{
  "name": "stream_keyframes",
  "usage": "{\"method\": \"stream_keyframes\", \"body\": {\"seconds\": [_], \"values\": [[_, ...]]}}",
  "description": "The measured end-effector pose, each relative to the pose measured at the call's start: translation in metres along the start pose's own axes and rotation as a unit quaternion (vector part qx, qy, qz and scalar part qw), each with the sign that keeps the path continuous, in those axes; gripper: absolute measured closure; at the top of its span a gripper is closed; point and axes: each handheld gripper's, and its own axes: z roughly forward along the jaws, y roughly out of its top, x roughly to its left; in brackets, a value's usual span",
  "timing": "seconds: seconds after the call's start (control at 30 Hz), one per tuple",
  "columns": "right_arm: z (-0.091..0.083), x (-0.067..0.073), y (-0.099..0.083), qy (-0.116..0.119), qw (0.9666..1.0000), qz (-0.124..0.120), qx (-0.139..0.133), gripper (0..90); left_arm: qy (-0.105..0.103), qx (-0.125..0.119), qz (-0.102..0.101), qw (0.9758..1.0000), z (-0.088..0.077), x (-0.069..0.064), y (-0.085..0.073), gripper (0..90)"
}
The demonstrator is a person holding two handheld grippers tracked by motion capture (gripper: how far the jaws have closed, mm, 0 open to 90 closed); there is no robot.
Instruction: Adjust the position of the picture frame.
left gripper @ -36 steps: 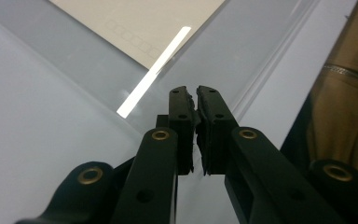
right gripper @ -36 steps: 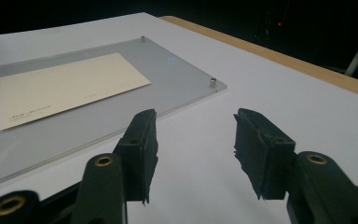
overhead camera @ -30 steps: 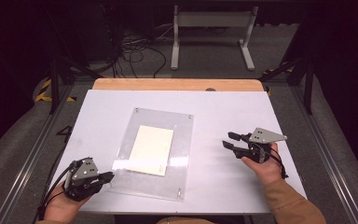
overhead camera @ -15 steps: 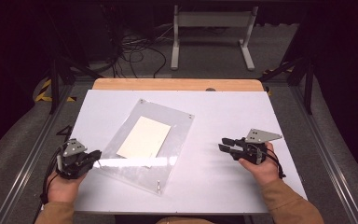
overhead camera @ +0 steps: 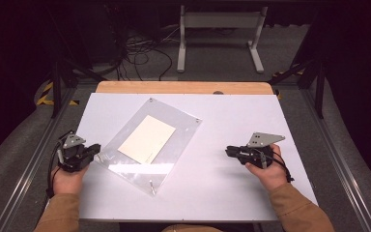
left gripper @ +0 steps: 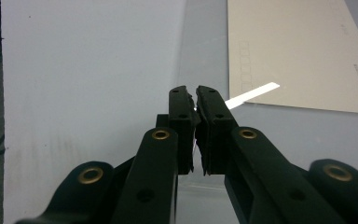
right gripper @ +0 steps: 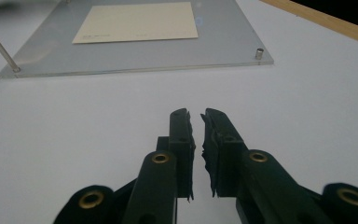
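The left gripper point(overhead camera: 79, 153), held in the person's left hand point(overhead camera: 66, 178), is gripping the near left corner of the acrylic panel point(overhead camera: 174, 145), its fingers point(left gripper: 182, 116) clenched on the clear edge. In the left gripper view the jaws are standing almost together, with the thin edge of the panel caught between the pads. The panel is lying flat on the white worktop point(overhead camera: 232, 116), turned at an angle to its edges, left of the middle. A cream card point(overhead camera: 147, 138) is lying inside the panel, well within its outline; in the left gripper view the card point(left gripper: 298, 51) is showing beyond the jaws, to their right. Small metal standoffs are sitting at the panel corners; one point(right gripper: 259, 53) is showing upright in the right gripper view, and a thin pin point(overhead camera: 151, 186) is sticking out at the nearest corner.

The right gripper point(overhead camera: 236, 152), in the right hand point(overhead camera: 265, 171), is resting on the worktop well to the right of the panel, pointing toward it. Its fingers point(right gripper: 182, 130) have just been closing and are standing nearly together with a narrow gap, nothing between them. In the right gripper view the panel point(right gripper: 223, 42) is lying ahead, apart from the jaws.

A wooden strip point(overhead camera: 183, 87) is bordering the far edge of the worktop.
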Motion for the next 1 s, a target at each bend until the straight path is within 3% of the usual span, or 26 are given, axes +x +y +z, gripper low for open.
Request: {"method": "stream_keyframes", "body": {"seconds": [0.07, 0.17, 0.27, 0.3, 0.33, 0.37, 0.43, 0.47, 0.5, 0.53, 0.6, 0.7, 0.73, 0.9, 0.93, 1.0], "values": [[0.001, 0.000, 0.001, 0.000, 1.0000, -0.001, 0.004, 80.6, -0.002, 0.001, -0.002, 1.0000, -0.001, 0.000, 0.000, 84.0], [0.002, -0.001, 0.004, 0.000, 1.0000, -0.003, 0.002, 78.5, 0.009, -0.017, 0.002, 0.9998, -0.008, -0.010, 0.003, 56.2], [0.003, 0.000, 0.002, 0.000, 1.0000, -0.004, 0.004, 77.3, 0.010, -0.027, 0.017, 0.9995, -0.014, -0.020, 0.006, 44.6], [0.003, -0.001, 0.002, -0.001, 1.0000, -0.003, 0.005, 77.2, 0.018, -0.025, 0.034, 0.9990, -0.017, -0.034, 0.009, 40.3], [0.003, -0.001, 0.002, -0.001, 1.0000, -0.003, 0.005, 77.2, 0.018, -0.025, 0.034, 0.9990, -0.017, -0.034, 0.009, 41.7], [0.003, -0.002, 0.001, -0.001, 1.0000, -0.001, 0.006, 77.1, -0.001, -0.031, 0.044, 0.9985, -0.020, -0.043, 0.011, 44.0], [0.003, -0.002, 0.002, -0.001, 1.0000, -0.002, 0.005, 77.3, -0.001, -0.030, 0.050, 0.9983, -0.022, -0.048, 0.012, 43.0], [0.003, -0.003, 0.003, 0.000, 1.0000, -0.003, 0.006, 78.4, -0.021, -0.038, 0.059, 0.9974, -0.028, -0.057, 0.016, 42.9], [0.003, -0.004, 0.004, -0.001, 1.0000, -0.005, 0.008, 80.3, -0.021, -0.038, 0.059, 0.9974, -0.028, -0.057, 0.016, 42.9], [0.004, -0.005, 0.006, 0.000, 0.9999, -0.008, 0.012, 82.3, -0.042, -0.046, 0.064, 0.9960, -0.032, -0.066, 0.018, 42.9], [0.004, -0.007, 0.009, 0.000, 0.9998, -0.010, 0.015, 83.4, -0.053, -0.046, 0.071, 0.9950, -0.034, -0.071, 0.019, 42.9], [0.010, -0.014, 0.021, 0.006, 0.9989, -0.026, 0.038, 82.4, -0.076, -0.047, 0.075, 0.9931, -0.036, -0.079, 0.017, 42.9], [0.017, -0.019, 0.032, 0.008, 0.9973, -0.042, 0.060, 82.1, -0.083, -0.046, 0.080, 0.9923, -0.037, -0.082, 0.016, 42.9], [0.032, -0.029, 0.052, 0.013, 0.9942, -0.056, 0.091, 81.9, -0.088, -0.049, 0.079, 0.9918, -0.041, -0.082, 0.011, 42.8], [0.041, -0.034, 0.064, 0.016, 0.9923, -0.063, 0.105, 81.8, -0.098, -0.052, 0.072, 0.9912, -0.043, -0.082, 0.008, 42.6], [0.048, -0.040, 0.072, 0.016, 0.9911, -0.066, 0.114, 80.9, -0.098, -0.052, 0.071, 0.9913, -0.043, -0.082, 0.006, 42.3]]}}
